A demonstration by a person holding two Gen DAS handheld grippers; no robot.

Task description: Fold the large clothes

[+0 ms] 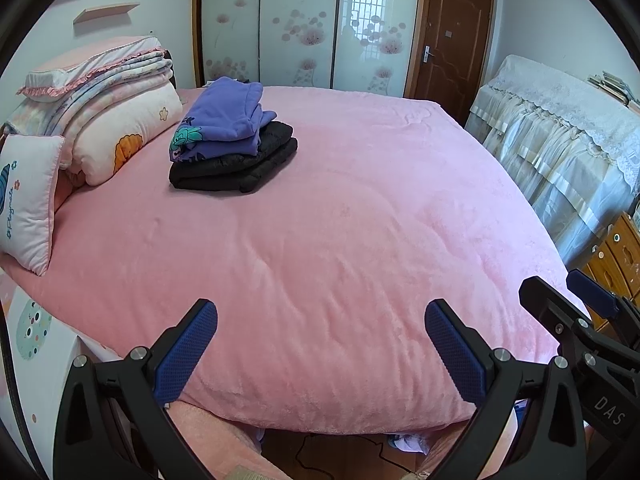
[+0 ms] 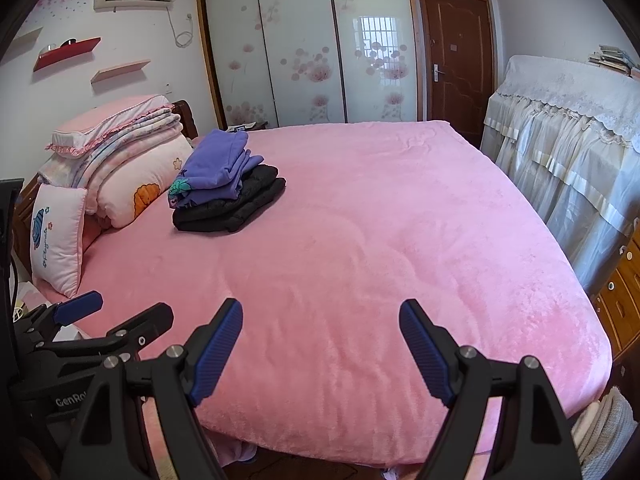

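A folded purple garment (image 1: 226, 118) (image 2: 218, 166) lies on top of a folded black garment (image 1: 236, 164) (image 2: 232, 202), stacked at the far left of the pink bed (image 1: 340, 240) (image 2: 360, 260). My left gripper (image 1: 320, 312) hangs open over the bed's near edge with nothing between its blue pads. My right gripper (image 2: 320, 312) is open too, empty, above the near edge. Each gripper shows at the side of the other's view: the right gripper (image 1: 560, 292) on the right edge, the left gripper (image 2: 124, 312) at lower left.
Folded quilts and pillows (image 1: 100, 100) (image 2: 112, 156) are piled at the head of the bed on the left. A lace-covered cabinet (image 1: 560, 132) (image 2: 568, 136) and wooden drawers (image 1: 616, 256) (image 2: 624, 292) stand along the right side. Wardrobe doors (image 1: 300, 24) and a brown door (image 1: 452, 36) are behind.
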